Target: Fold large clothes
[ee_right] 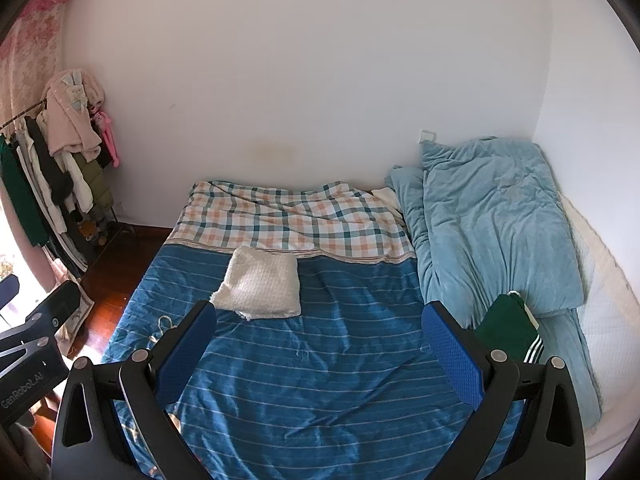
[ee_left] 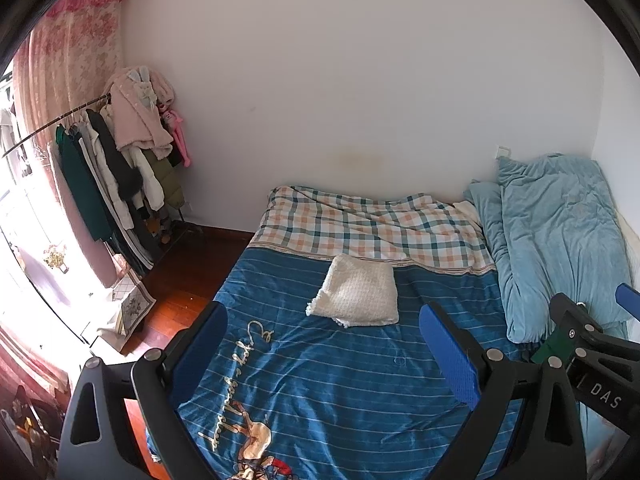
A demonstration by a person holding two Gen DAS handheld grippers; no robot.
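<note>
The left gripper [ee_left: 324,344] hangs above the bed with its blue-padded fingers [ee_left: 448,352] spread wide and nothing between them. Ahead of it, just beyond the fingertips, a folded cream knit garment [ee_left: 358,296] lies flat on the blue striped bedspread [ee_left: 340,380], its far edge close to the checked sheet [ee_left: 368,224]. The right gripper [ee_right: 320,344] is likewise spread and empty, poised over the same bedspread; from its view the cream garment [ee_right: 260,288] sits ahead and to the left, just past the left fingertip. Beside its right finger lies a dark green garment [ee_right: 508,328] with white stripes, possibly folded, though much of it is hidden behind the finger. It rests against the rumpled light blue duvet [ee_right: 492,224], which runs ahead along the right. Far to the left stands a clothes rack [ee_left: 116,168].
</note>
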